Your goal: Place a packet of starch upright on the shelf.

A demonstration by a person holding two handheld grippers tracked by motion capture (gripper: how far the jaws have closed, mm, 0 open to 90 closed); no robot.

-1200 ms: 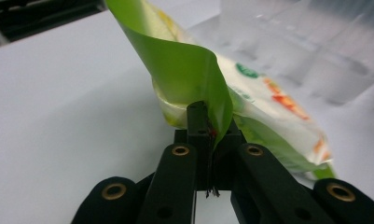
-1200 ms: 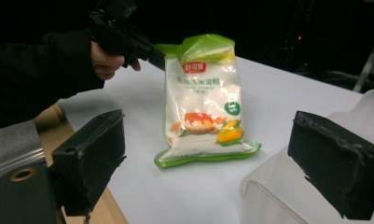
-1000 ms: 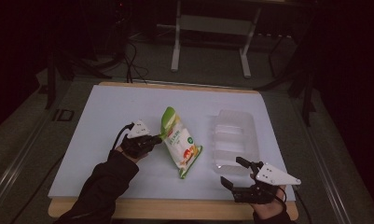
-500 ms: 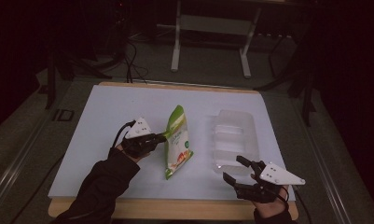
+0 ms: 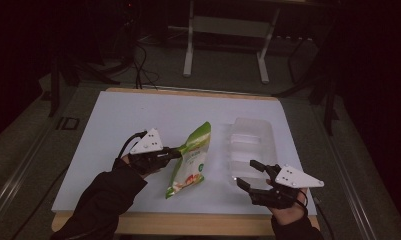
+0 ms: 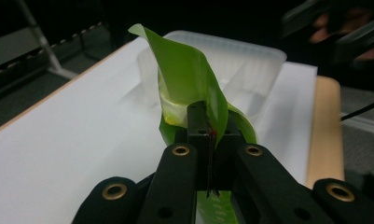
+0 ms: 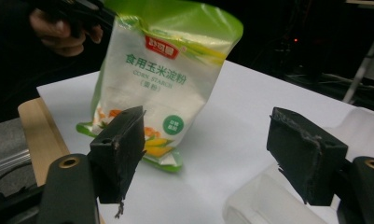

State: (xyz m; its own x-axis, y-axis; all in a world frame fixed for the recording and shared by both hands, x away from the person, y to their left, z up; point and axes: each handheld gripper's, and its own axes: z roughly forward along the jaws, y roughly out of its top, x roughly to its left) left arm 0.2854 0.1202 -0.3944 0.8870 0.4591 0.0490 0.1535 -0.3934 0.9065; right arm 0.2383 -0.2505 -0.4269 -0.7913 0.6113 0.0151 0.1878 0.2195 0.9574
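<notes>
Your left gripper [image 5: 175, 152] clenched on starch bag [image 5: 190, 162] edge, bag tilted up at frame centre, bottom on worktop [image 5: 113, 125]. Right gripper [image 5: 248, 175] released, jaws just narrowing, empty, lower right beside clear tray [image 5: 253, 137]. Risk: thin-edge pinch slips, bag flops.

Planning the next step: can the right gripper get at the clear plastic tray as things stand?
Probably yes. The right gripper has open jaws with nothing between them, beside the clear plastic tray; the green pouch hangs apart in the left gripper.
</notes>
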